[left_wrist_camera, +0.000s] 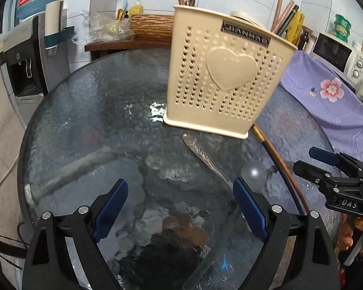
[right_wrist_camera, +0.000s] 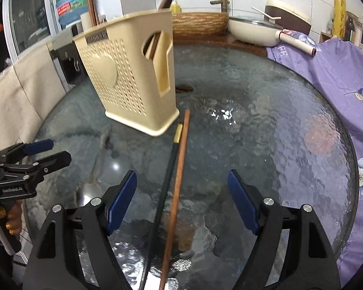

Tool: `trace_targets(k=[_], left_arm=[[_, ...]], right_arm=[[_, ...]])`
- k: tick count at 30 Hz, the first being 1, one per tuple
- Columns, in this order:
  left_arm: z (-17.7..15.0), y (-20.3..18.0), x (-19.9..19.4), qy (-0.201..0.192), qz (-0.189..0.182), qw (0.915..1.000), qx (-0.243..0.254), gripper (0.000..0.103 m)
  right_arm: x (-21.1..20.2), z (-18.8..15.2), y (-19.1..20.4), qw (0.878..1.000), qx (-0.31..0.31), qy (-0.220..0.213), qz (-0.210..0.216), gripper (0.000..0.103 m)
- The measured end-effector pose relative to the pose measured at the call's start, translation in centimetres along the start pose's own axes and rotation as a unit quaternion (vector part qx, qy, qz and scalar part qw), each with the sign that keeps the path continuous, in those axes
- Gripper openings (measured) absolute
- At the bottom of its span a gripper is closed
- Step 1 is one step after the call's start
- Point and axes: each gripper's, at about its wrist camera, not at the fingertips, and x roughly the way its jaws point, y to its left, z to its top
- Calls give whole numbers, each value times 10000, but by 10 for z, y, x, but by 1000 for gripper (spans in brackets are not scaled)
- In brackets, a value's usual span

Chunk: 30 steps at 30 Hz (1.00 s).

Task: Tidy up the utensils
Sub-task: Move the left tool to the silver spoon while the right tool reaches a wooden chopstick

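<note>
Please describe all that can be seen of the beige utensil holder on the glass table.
The holder is a beige box that looks like plastic, standing upright on the round glass table. Its front wall has rows of small holes, a raised heart and a dark nameplate near the rim. The right wrist view shows a side wall with a large cut-out; a brown stick shows through it. A wider base rim runs around the bottom. The chopsticks' far ends lie at its base corner; contact is unclear. No gripper touches it.
</note>
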Motion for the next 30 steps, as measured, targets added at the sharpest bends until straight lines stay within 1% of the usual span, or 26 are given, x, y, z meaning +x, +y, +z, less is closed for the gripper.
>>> trace_targets(k=[2,7,9,10,12,13,15,18,22,26,30], left_arm=[[-1,-3,3,33,9,10000,52,85],[-2,-7,7,89,27,9999,102,83],[-3,-7,7,95,11,9999,94,81],[-3,-8,7,95,4,9999,104,80],[-3,-10,6,96,-7,9999,134,77],[-4,-10,6,107,-14,9998,150,76],[-3,-11,9,153,-41,9998,135,72],[-2,-10,12,203,-37,9998,71,69],[-2,-8,14,240,-55,9997,14,69],[-4,-9,14,253,-75,9996,17,69],[-3,-10,12,238,-84,9997,34,69]], right_arm=[[5,-1,0,9998,-43,82,-152,77],[9,-1,-4,9997,53,142,-202,75],[10,1,-5,9996,78,162,-199,69],[11,1,-6,9996,86,184,-219,68],[13,3,-8,9995,115,231,-203,59],[15,4,-8,9994,121,265,-179,58],[19,4,-7,9992,111,327,-182,51],[22,3,-7,9990,125,379,-176,48],[24,2,-5,9990,105,420,-135,48],[26,3,-5,9986,113,477,-176,41],[29,6,-10,9982,249,525,-150,40]])
